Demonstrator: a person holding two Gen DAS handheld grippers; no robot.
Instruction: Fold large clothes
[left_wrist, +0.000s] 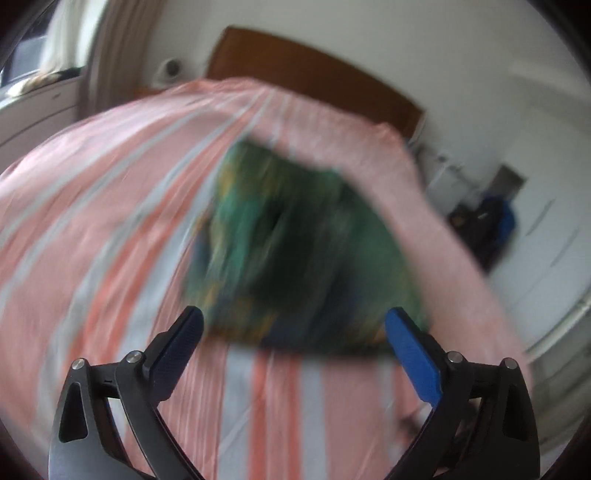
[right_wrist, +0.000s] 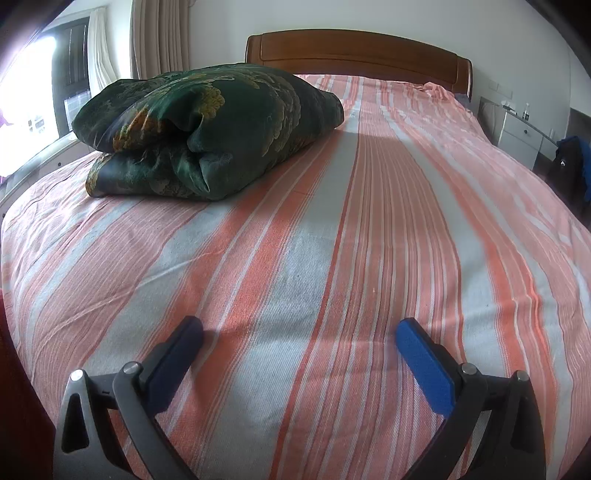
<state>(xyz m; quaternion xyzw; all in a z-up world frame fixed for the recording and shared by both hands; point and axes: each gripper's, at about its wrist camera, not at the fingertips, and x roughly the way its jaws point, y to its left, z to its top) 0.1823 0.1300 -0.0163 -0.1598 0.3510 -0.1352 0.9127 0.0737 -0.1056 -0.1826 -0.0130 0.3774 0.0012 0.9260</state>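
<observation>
Striped bedsheet (right_wrist: 332, 258), wooden headboard (right_wrist: 358, 51), beige curtains (right_wrist: 159, 37), bright window (right_wrist: 33, 92), white nightstand (right_wrist: 521, 136)

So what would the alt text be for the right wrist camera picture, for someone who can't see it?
A folded dark green quilt with gold patterning lies on a bed covered in a pink and grey striped sheet, toward its far left. In the foreground the right gripper is open and empty above the sheet. A wooden headboard and curtained window are behind.
</observation>
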